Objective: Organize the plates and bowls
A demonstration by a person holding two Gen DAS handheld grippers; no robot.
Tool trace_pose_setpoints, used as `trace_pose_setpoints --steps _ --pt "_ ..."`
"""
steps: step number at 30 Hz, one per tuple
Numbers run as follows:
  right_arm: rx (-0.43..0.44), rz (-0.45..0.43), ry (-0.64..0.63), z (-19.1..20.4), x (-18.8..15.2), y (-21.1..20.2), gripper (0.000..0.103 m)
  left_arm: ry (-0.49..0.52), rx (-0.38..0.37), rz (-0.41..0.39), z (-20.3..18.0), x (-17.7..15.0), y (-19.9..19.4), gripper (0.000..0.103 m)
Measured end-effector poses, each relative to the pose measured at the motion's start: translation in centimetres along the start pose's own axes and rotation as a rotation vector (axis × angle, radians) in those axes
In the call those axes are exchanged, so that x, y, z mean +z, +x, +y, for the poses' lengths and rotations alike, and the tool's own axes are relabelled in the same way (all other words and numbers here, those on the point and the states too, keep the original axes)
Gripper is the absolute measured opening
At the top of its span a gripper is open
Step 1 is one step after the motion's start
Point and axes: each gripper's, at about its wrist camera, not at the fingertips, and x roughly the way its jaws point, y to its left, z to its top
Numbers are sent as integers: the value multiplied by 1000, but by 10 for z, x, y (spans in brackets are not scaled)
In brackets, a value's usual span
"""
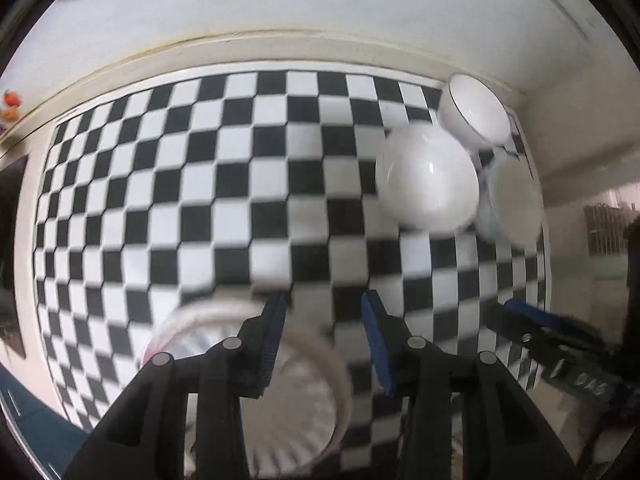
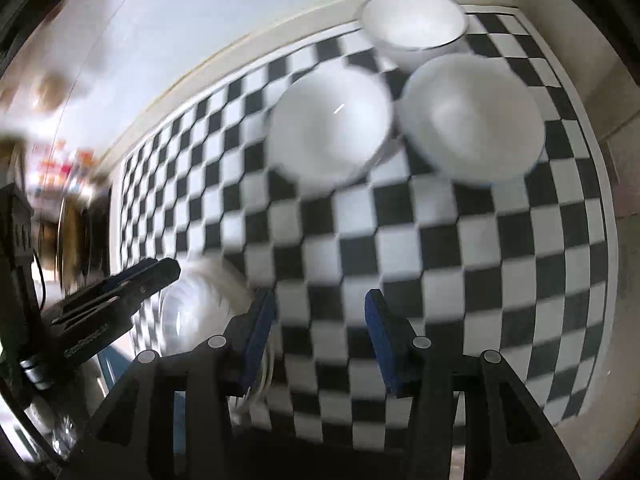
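Three white bowls stand on a black-and-white checkered mat point(image 1: 200, 200): one with a dark rim line point(image 1: 476, 112) at the far right, one in the middle point(image 1: 428, 178), one to its right point(image 1: 514, 200). They also show in the right wrist view: the rimmed bowl point(image 2: 416, 24), the middle bowl point(image 2: 332, 128), the right bowl point(image 2: 472, 120). A ribbed white plate point(image 1: 288, 400) lies under my left gripper point(image 1: 324, 312), which is open and empty. My right gripper point(image 2: 320, 308) is open and empty; the plate point(image 2: 200, 308) is at its left.
The mat point(image 2: 480, 260) lies on a pale table against a white wall point(image 1: 280, 8). The right gripper shows at the left wrist view's right edge point(image 1: 532, 320); the left gripper shows at the right wrist view's left point(image 2: 120, 284). Clutter stands at the far left point(image 2: 60, 168).
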Motion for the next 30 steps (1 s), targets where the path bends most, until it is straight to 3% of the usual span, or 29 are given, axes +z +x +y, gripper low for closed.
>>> trace_pose_setpoints --steps 3,7,9,14,16,17,19,24,30 --pt "-15 -14 79 -19 30 21 50 42 -16 19 -13 41 28 37" --pt "-18 -3 157 -34 58 50 50 82 -47 104 -24 86 74 37" --pt "13 -6 194 -39 66 57 50 90 -53 125 -28 98 89 37" --pt "-14 2 234 -43 81 71 50 123 -78 149 -37 122 114 37" --pt "-2 20 253 -44 83 78 44 150 -88 162 -42 126 120 37" --pt "6 27 263 -45 84 81 31 166 -83 165 -45 128 123 36" --pt "16 38 269 -45 87 88 23 201 -98 168 -54 134 127 35" --pt "-52 33 228 -31 85 88 19 289 -77 129 -70 127 118 31" --pt "-25 47 181 -22 69 82 18 276 -95 125 -65 110 97 31"
